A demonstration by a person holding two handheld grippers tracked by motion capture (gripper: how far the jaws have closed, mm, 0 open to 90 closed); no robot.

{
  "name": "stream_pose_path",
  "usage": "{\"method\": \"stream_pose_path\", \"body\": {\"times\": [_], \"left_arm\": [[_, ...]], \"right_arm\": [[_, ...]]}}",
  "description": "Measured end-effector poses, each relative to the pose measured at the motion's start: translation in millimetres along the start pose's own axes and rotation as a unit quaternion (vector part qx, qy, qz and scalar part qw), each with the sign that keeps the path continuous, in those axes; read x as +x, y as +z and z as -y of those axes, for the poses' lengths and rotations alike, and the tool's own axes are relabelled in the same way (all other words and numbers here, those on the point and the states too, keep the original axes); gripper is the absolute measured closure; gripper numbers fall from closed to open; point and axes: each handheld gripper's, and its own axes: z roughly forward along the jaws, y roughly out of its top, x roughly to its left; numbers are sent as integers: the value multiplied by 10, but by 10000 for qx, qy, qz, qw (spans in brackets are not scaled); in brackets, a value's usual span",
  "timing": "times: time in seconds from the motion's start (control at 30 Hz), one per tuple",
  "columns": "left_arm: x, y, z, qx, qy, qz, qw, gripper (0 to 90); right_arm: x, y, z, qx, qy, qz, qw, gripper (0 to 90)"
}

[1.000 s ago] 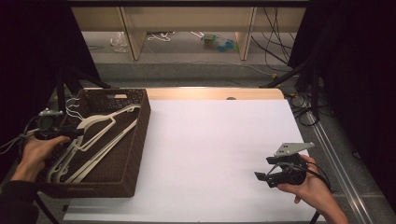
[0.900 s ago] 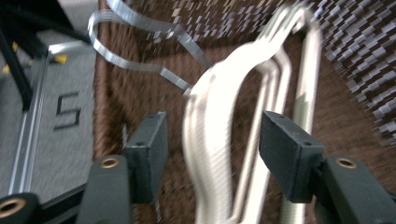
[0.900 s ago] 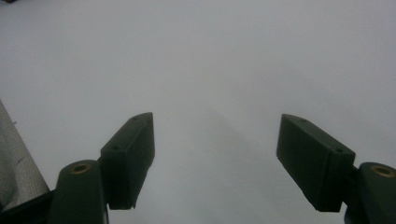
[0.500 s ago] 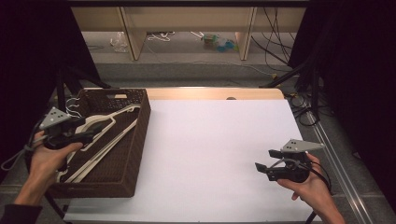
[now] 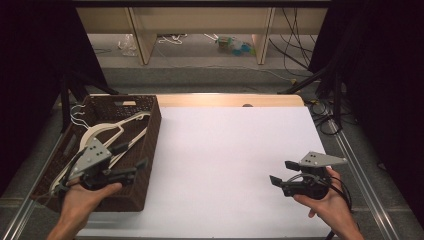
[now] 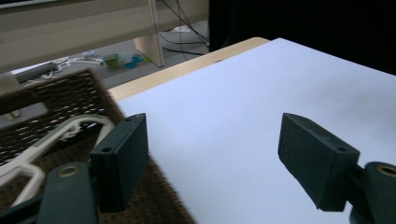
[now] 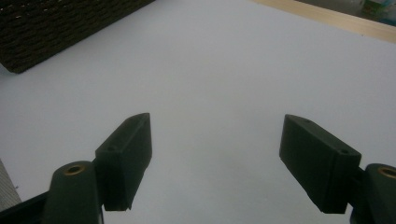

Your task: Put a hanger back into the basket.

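You're in a recording lab: black curtains [image 5: 380,100] flank the white worktop [image 5: 235,165], loose cables [image 5: 295,50] run across the grey floor [image 5: 210,75] beyond your fingers, under a plain wooden bench [image 5: 200,20].

One wicker basket [image 5: 150,150]; about three white hangers [image 5: 107,131]; two tongs

A white rectangular sheet [image 5: 235,170] covers most of the light wooden table [image 5: 225,100], leaving a bare wooden strip along the far edge. Beyond it stand pale wooden shelf legs [image 5: 142,37] on a grey floor, with loose black cables [image 5: 295,40] and small colourful clutter [image 5: 235,45] lying between them.
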Motion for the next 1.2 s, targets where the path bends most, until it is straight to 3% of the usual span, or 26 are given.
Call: {"method": "stream_pose_path", "body": {"times": [0.17,0.2,0.23,0.4,0.43,0.6,0.67,0.77,0.8,0.9,0.97,1.03,1.07,1.13,1.17,1.2], "left_arm": [[-276,72,74,38,146,140,9998,246],[-325,82,92,37,274,99,9996,246],[-409,109,138,110,259,223,9994,245],[-584,168,219,54,264,383,9989,245],[-584,168,219,54,264,383,9989,245],[-713,245,317,38,314,506,9982,245],[-761,270,351,-28,158,575,9982,246],[-804,293,403,-58,386,504,9980,246],[-818,303,424,-29,297,548,9981,246],[-820,303,480,-11,241,551,9982,244],[-819,303,515,-98,172,567,9982,240],[-811,307,541,-51,-52,645,9979,239],[-811,316,558,-146,-134,663,9976,245],[-785,324,571,-198,-200,746,9968,252],[-786,335,573,-145,-164,665,9975,250],[-779,331,571,-141,48,542,9984,242]], "right_arm": [[65,-9,-1,-278,0,-13,9996,263],[65,-9,-1,-278,0,-13,9996,263],[72,-14,9,-433,22,66,9990,263],[123,-23,44,-568,-2,134,9983,260],[134,-2,54,-725,-45,115,9973,259],[207,-21,84,-695,-21,43,9976,254],[241,-29,107,-764,-47,90,9970,250],[287,-33,146,-923,-47,11,9957,248],[302,-56,156,-824,-55,63,9966,247],[336,-75,206,-1050,-63,71,9944,244],[370,-111,262,-1060,-78,116,9943,226],[385,-117,283,-1029,-53,94,9946,226],[410,-129,314,-1038,-24,102,9945,223],[415,-132,322,-1111,-66,69,9938,223],[424,-143,326,-1112,-40,99,9937,221],[432,-156,329,-1116,-45,107,9937,218]]}}
